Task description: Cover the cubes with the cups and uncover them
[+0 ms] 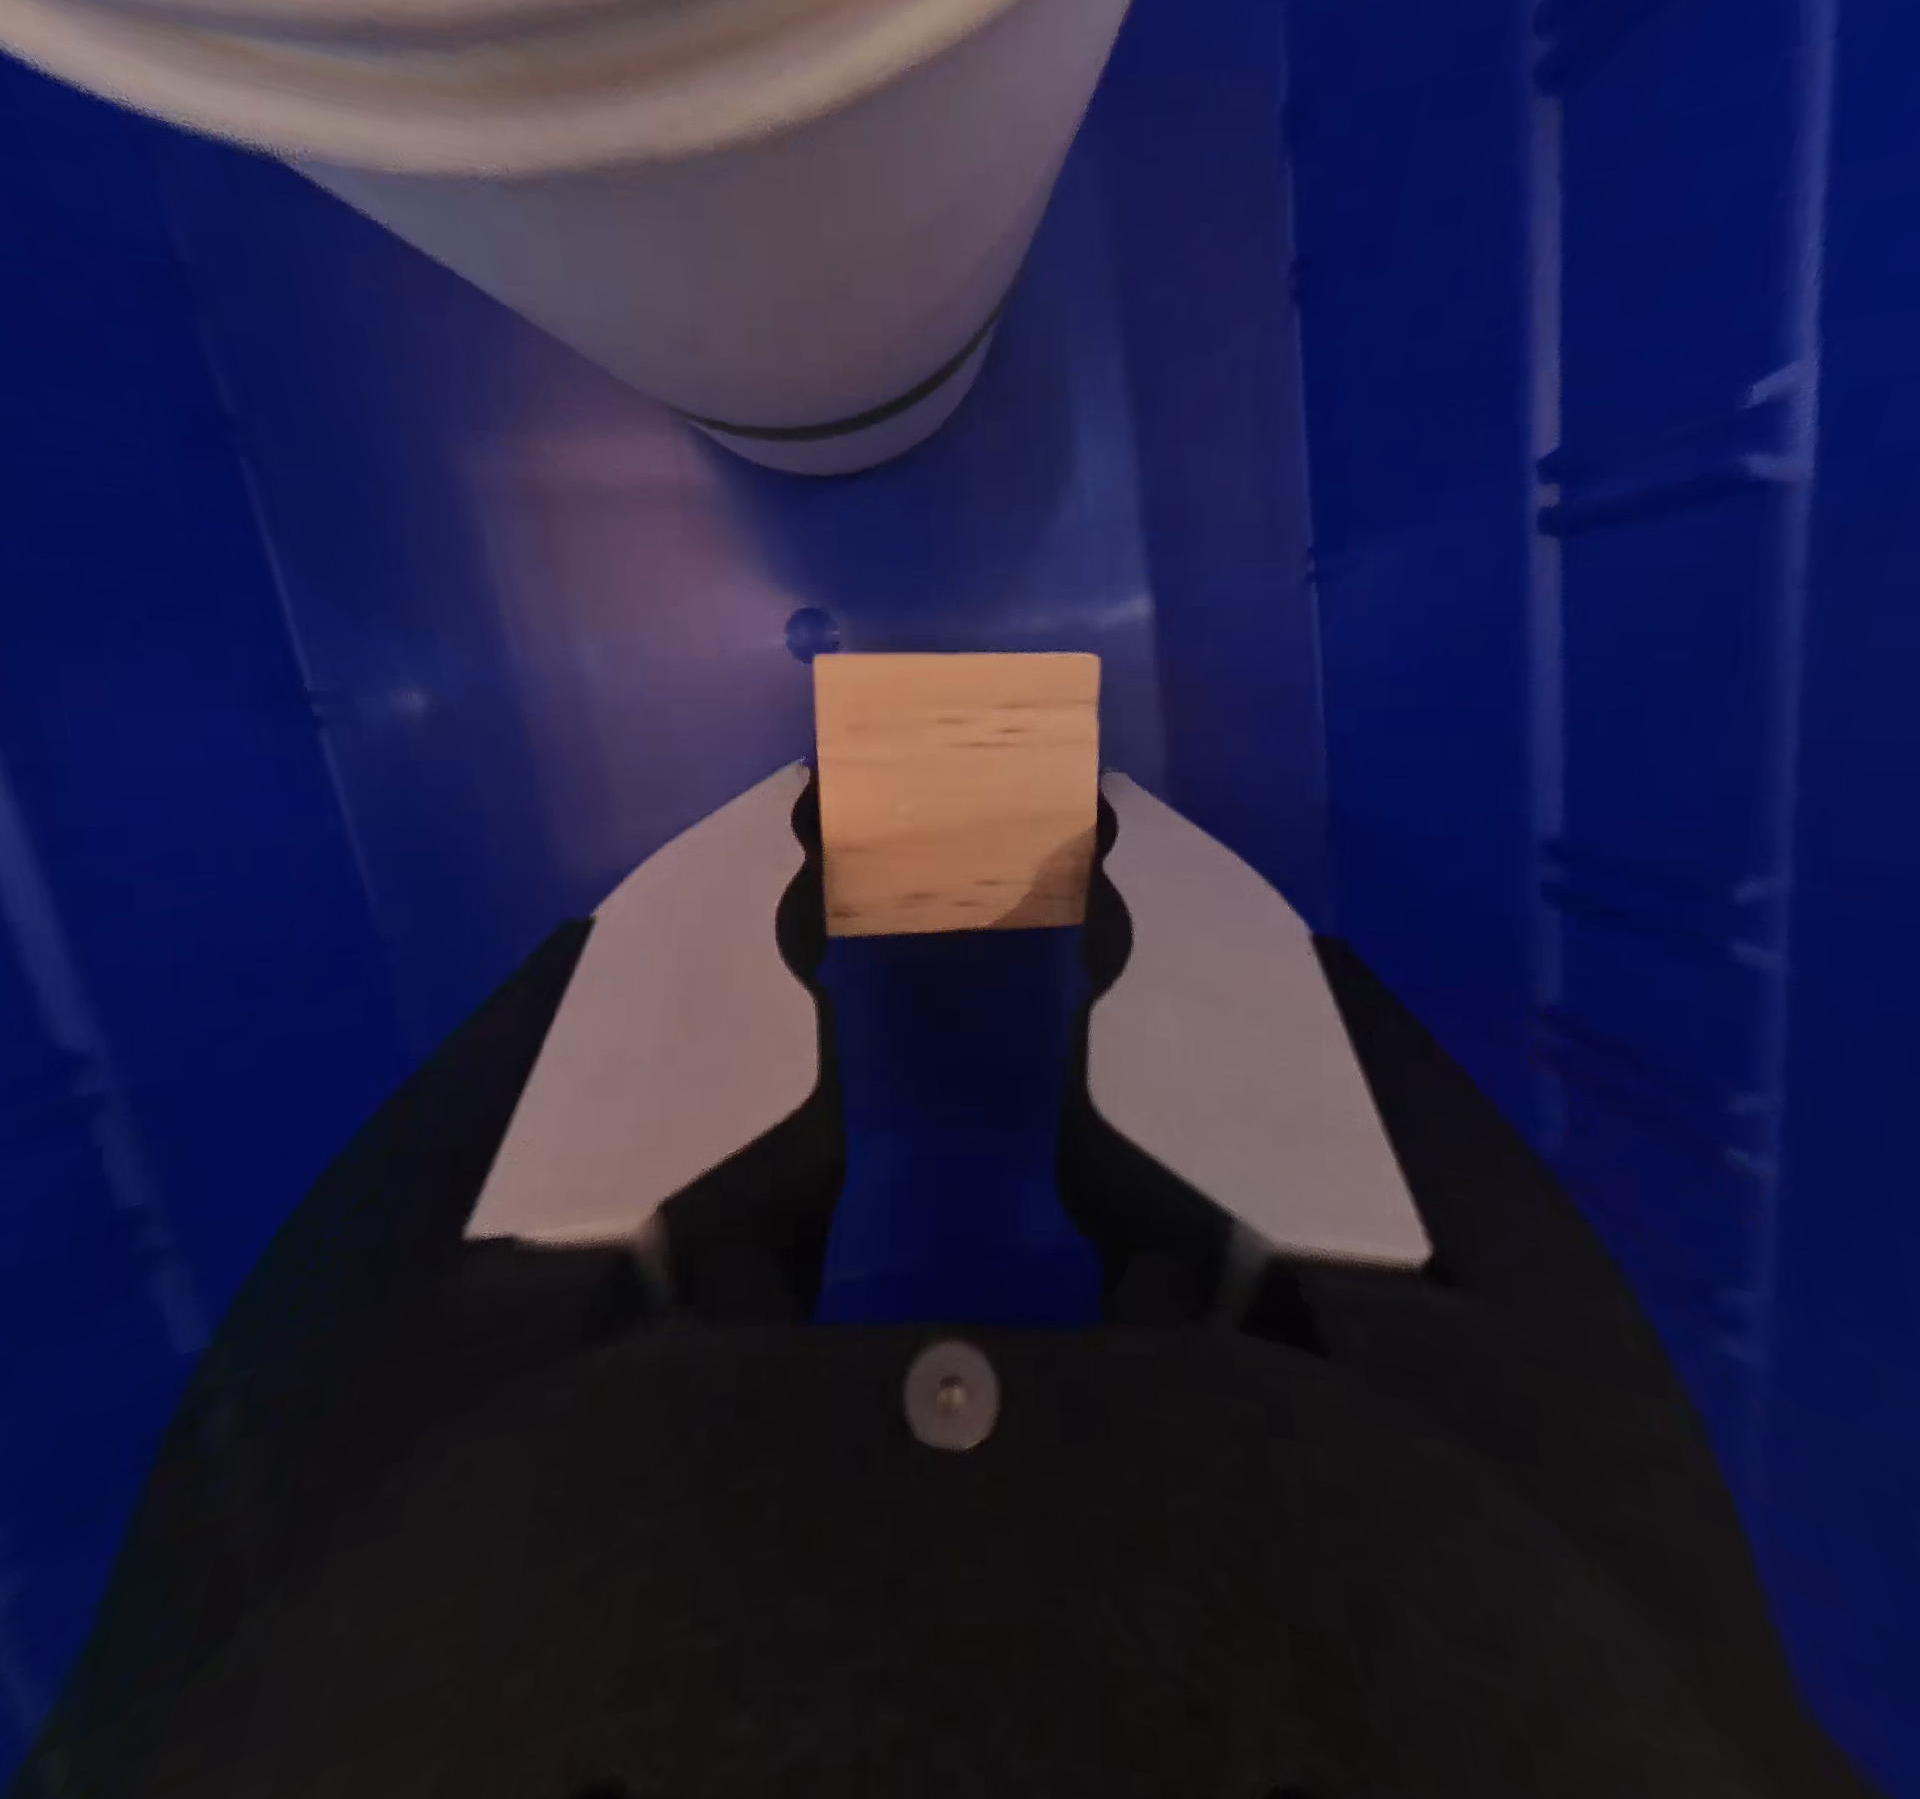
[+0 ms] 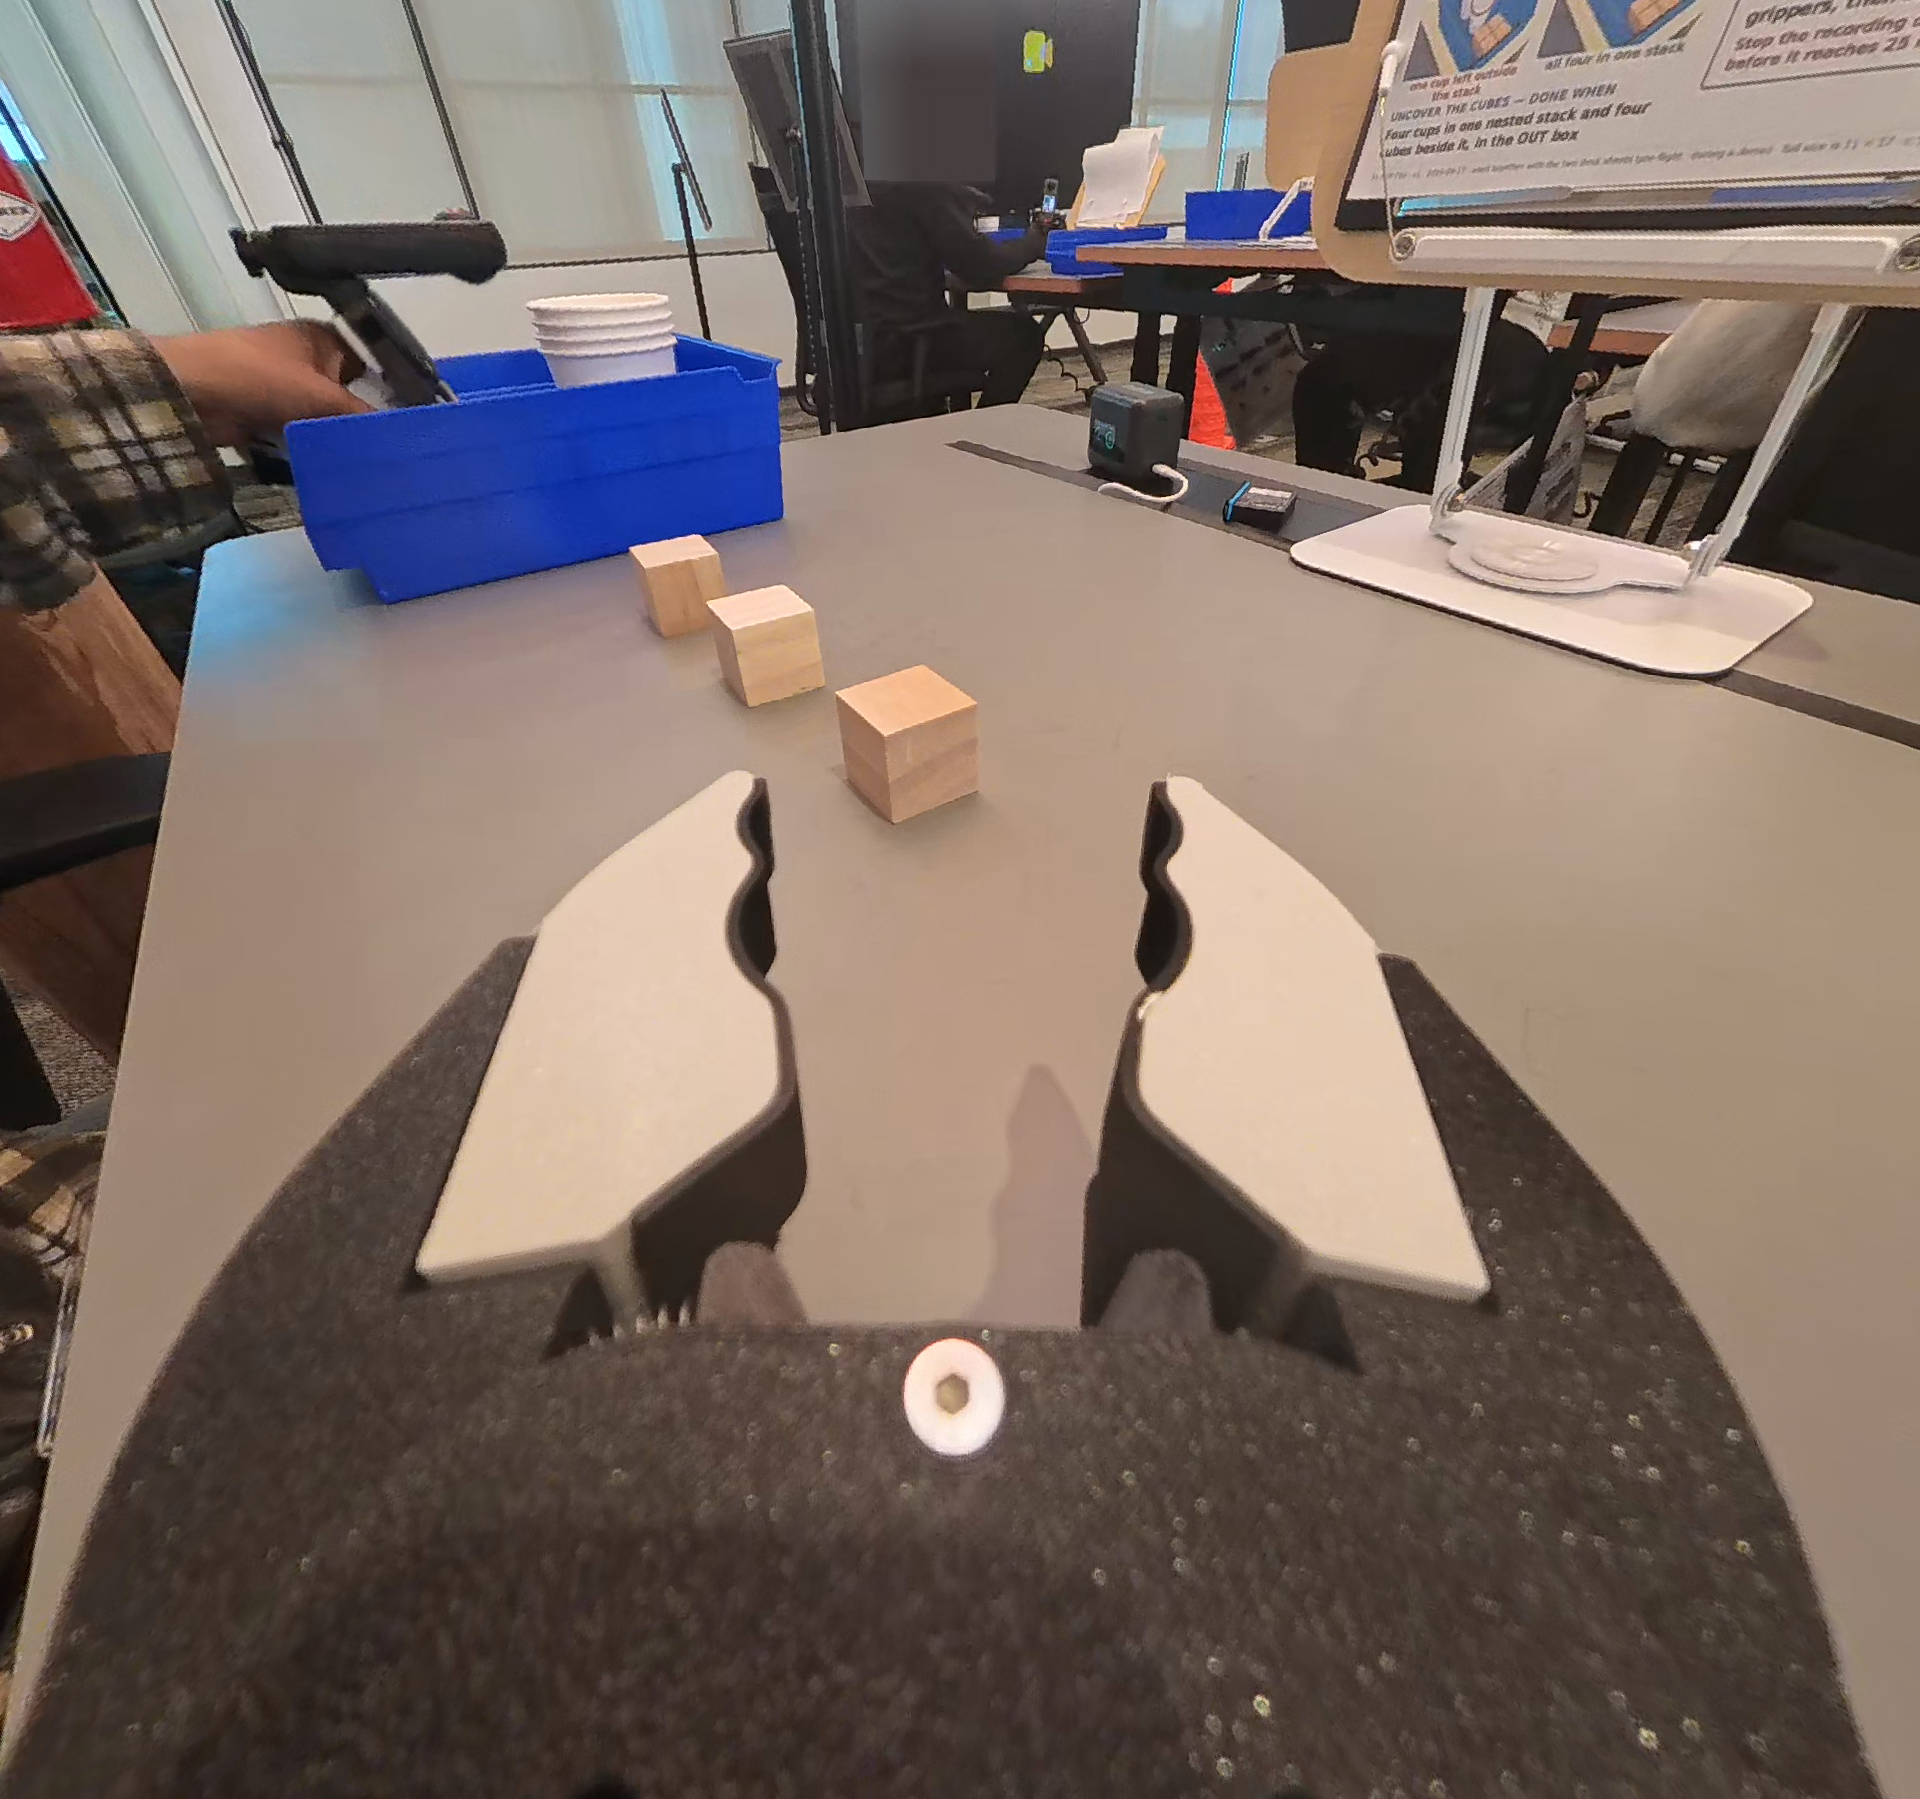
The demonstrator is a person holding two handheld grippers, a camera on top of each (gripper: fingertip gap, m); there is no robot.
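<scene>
In the left wrist view my left gripper (image 1: pixel 954 783) points down into a blue bin (image 1: pixel 1455 606) and is shut on a wooden cube (image 1: pixel 956 793). A stack of white paper cups (image 1: pixel 665 191) stands in the bin just beyond it. In the right wrist view my right gripper (image 2: pixel 961 793) is open and empty above the grey table (image 2: pixel 1351 866). Three wooden cubes lie in a row ahead of it: near (image 2: pixel 907 741), middle (image 2: pixel 769 645), far (image 2: pixel 677 583). Behind them is the blue bin (image 2: pixel 540 492) with the cup stack (image 2: pixel 603 336), and the left gripper (image 2: pixel 364 295) reaches into it.
A white stand (image 2: pixel 1558 586) holds an instruction board (image 2: pixel 1621 35) at the right. A small black device (image 2: pixel 1132 440) and a charger sit at the table's back. A person's plaid sleeve (image 2: pixel 94 440) is at the left edge. Other desks stand behind.
</scene>
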